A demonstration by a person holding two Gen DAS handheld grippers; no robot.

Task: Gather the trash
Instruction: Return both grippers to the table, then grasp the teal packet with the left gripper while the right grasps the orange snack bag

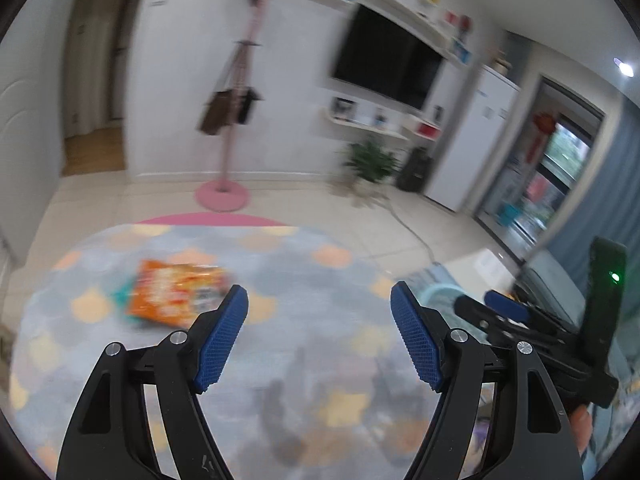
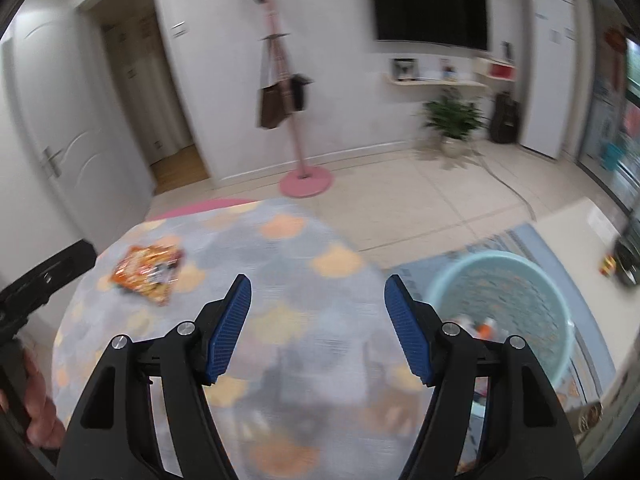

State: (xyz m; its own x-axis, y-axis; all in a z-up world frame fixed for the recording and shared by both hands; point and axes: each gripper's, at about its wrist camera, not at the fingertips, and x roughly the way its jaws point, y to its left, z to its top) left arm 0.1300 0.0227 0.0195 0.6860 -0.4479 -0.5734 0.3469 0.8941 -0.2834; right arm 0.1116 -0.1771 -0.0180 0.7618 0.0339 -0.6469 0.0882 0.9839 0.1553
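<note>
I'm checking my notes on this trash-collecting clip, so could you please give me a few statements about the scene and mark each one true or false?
1. The left gripper holds the orange snack wrapper. False: its jaws stand open and empty, and the wrapper lies on the patterned tablecloth.
2. The right gripper is open. True.
3. The light blue bin already has items inside. True.
4. The bin stands on the table. False: it is off the table's edge, lower down, on the right.
5. A pink coat stand stands by the wall. True.
</note>
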